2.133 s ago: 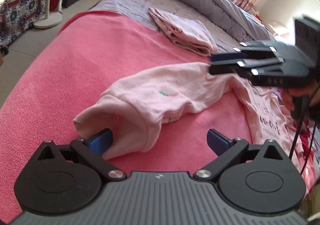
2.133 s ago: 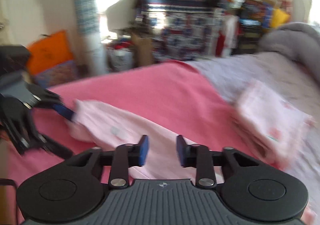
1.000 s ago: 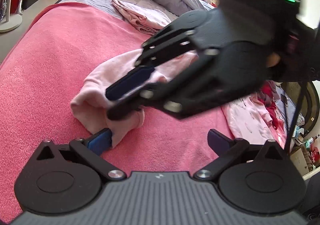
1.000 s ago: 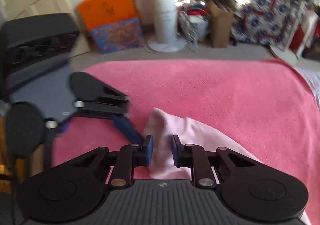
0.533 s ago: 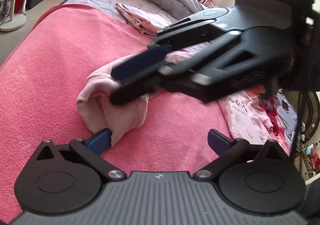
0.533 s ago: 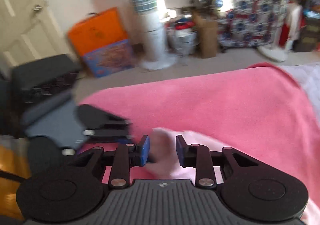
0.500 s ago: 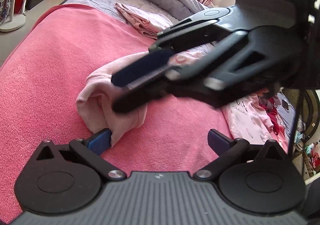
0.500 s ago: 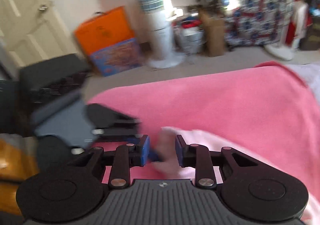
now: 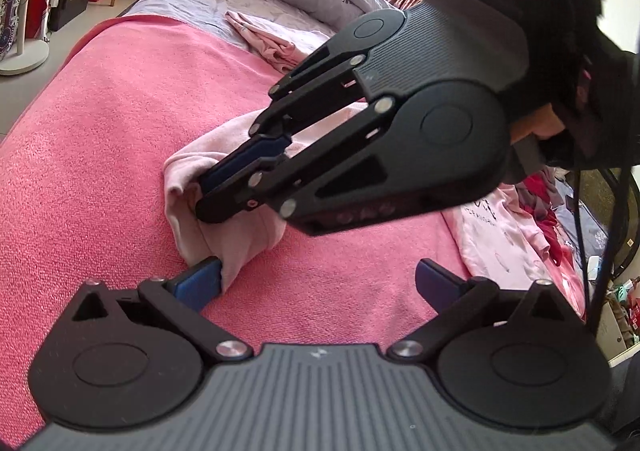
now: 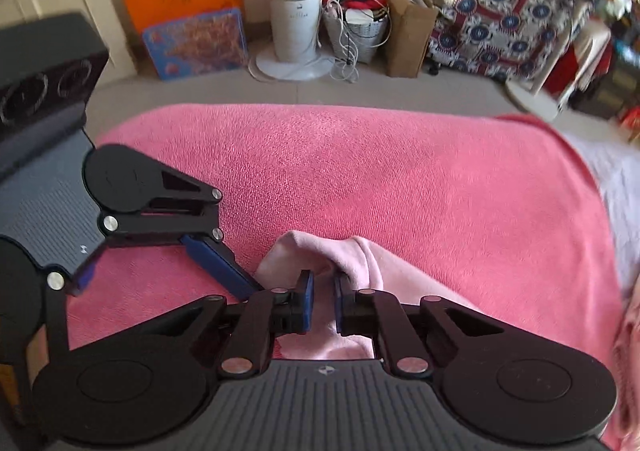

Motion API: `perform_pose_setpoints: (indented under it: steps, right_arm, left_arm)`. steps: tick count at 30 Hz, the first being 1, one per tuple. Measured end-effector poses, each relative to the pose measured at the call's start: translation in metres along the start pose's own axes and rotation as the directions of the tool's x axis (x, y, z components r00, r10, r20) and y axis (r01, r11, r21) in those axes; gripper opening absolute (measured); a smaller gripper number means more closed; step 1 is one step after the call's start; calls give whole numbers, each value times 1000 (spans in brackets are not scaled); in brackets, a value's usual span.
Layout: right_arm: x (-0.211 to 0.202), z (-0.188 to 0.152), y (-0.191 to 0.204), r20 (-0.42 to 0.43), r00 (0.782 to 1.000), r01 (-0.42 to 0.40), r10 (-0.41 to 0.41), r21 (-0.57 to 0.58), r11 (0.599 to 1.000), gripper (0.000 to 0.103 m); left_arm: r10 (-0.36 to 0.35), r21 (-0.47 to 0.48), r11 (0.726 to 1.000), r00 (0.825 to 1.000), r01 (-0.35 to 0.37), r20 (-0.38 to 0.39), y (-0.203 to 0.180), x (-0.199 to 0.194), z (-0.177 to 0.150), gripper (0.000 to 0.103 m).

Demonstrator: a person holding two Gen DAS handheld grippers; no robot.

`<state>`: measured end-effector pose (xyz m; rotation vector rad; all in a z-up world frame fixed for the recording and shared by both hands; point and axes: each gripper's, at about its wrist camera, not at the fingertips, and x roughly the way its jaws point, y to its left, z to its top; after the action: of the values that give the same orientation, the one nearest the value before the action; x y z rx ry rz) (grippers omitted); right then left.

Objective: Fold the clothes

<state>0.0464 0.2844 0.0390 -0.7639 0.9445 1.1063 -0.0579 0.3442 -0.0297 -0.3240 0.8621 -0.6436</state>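
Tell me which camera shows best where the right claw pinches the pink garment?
The left wrist view: it shows the right claw from the side, biting the pink garment. The right wrist view only looks along the fingers.

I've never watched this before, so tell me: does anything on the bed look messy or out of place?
Only the pale pink garment: it lies bunched and twisted on the pink blanket, not flat. The right gripper pinches its end.

Your right gripper (image 9: 200,191) hid most of the pink garment (image 9: 240,243); its printed lettering stayed unreadable, and the folded pile (image 9: 272,39) was partly covered.
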Motion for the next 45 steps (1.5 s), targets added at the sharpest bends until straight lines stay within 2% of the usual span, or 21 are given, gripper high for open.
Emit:
perform_pose_setpoints:
  steps: [9,13,20,22,25,28,31,32,33,36,38,40,42,45]
  right_arm:
    - [17,2,14,-16,998,54,-53,32,998,11]
    - [11,3,8,-22,999,35,-33,88,996,7]
    - [-7,6,0,-26,989,-136,144,201,970,6]
    - [-11,5,-1,1,973,-224,230,229,947,5]
    - [-11,6,3,-1,962,-265,273,239,934,5]
    - [-18,2,11,9,988,-151,153,207,967,8]
    - [-25,-8,24,7,1000,-8,7,92,996,20]
    - [-23,-10,29,-9,1000,10,-9,51,999,29]
    - [-22,-13,33,-15,1000,7,-6,22,1000,32]
    - [-13,-18,49,2,999,42,-42,-82,996,37]
    - [-5,-22,59,20,996,92,-90,-149,985,36]
    - [6,-23,65,23,992,123,-121,-161,979,28]
    - [2,-19,63,40,995,96,-93,-82,992,9]
    - [-9,-13,58,64,998,20,-22,36,999,9]
  left_arm:
    - [2,-16,1000,1000,-2,13,0,-4,-4,102]
    - [-9,-67,998,1000,11,24,4,-17,-8,102]
    - [15,-99,995,999,-12,28,5,-38,-15,102]
    - [29,-114,993,999,-25,33,6,-47,-19,102]
    - [48,-152,987,998,-41,46,8,-59,-25,102]
    - [77,-186,980,996,-67,52,11,-67,-27,102]
    - [92,-193,978,994,-80,56,12,-72,-26,102]
    - [97,-195,977,994,-84,57,13,-74,-26,102]
    - [101,-197,977,993,-87,58,14,-74,-24,102]
    - [121,-203,973,991,-106,63,15,-78,-22,102]
    - [132,-208,971,989,-116,65,16,-82,-23,102]
    - [142,-214,969,988,-125,63,16,-85,-25,102]
    - [150,-218,967,987,-133,64,16,-89,-27,102]
    - [166,-229,963,983,-145,74,16,-95,-30,102]
